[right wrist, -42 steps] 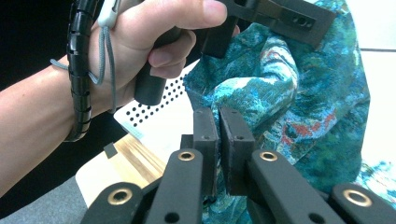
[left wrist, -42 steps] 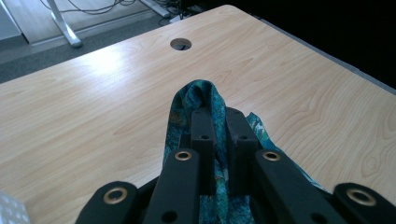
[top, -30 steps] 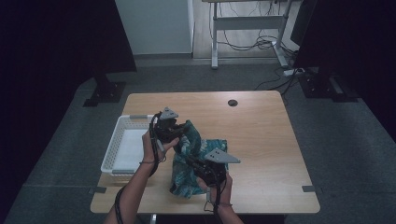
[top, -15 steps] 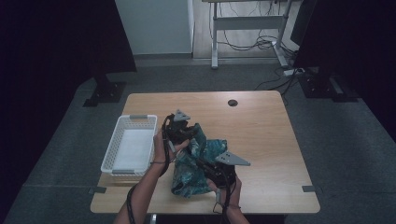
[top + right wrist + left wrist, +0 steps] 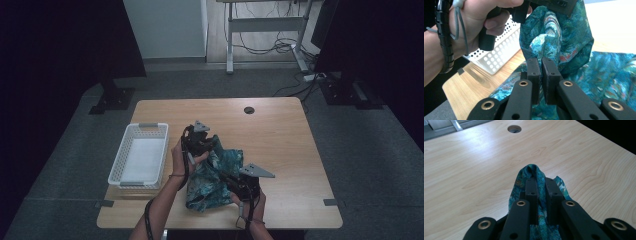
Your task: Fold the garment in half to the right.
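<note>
A teal patterned cloth lies bunched on the wooden table, partly lifted between both hands. My left gripper holds its upper edge; in the left gripper view the jaws are shut on a fold of the cloth that pokes out past the fingertips. My right gripper grips the cloth lower down, nearer the front edge. In the right gripper view its jaws pinch a fold of the cloth, with the left hand just beyond.
A white perforated basket stands at the table's left side, close to the left hand. A round cable hole sits near the far edge. Bare wood spreads to the right and behind the cloth.
Both grippers have moved right and down toward the table with the cloth. The cloth now rests lower and more spread on the wood.
</note>
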Tool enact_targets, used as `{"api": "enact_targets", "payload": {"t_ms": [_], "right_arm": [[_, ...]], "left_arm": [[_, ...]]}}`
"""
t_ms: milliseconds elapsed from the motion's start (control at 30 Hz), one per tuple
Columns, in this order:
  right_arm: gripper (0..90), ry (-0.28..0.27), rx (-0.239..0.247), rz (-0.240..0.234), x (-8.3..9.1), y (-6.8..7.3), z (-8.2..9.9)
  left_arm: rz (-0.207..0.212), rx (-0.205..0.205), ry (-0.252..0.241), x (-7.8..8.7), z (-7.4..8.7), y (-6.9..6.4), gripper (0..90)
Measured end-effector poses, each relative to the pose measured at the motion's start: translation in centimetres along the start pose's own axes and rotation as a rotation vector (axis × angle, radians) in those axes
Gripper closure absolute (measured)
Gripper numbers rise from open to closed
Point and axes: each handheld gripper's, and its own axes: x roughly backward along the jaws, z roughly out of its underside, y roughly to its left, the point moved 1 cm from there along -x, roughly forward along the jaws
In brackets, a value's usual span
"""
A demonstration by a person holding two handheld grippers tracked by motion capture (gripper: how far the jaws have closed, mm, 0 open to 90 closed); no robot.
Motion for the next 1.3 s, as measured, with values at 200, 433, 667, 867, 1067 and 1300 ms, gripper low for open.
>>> {"api": "enact_targets", "payload": {"t_ms": [200, 433, 667, 867, 1067, 1300], "right_arm": [[84.7, 0.024, -0.006, 0.026, 0.1, -1.0, 0.9], [84.7, 0.042, -0.013, 0.044, 0.1, -1.8, 1.7], [84.3, 0.059, -0.015, 0.079, 0.5, -2.4, 2.2], [83.7, 0.082, -0.048, 0.121, 0.9, -3.6, 3.1], [77.1, 0.092, -0.064, 0.163, 1.3, -4.4, 3.7], [58.6, 0.089, -0.050, 0.233, 2.3, -4.8, 4.2]], "left_arm": [[0.005, 0.007, 0.013, -1.1, 0.6, -0.2, 82.1], [0.011, 0.009, 0.016, -1.8, 0.7, -0.8, 80.8], [-0.014, -0.012, -0.043, -1.5, 0.8, -1.4, 60.8], [-0.031, 0.001, -0.108, -0.2, 1.1, -1.1, 50.6], [-0.047, 0.012, -0.097, 0.0, 2.1, -0.4, 48.2], [-0.040, 0.005, -0.059, -0.4, 3.8, -0.2, 48.2]]}}
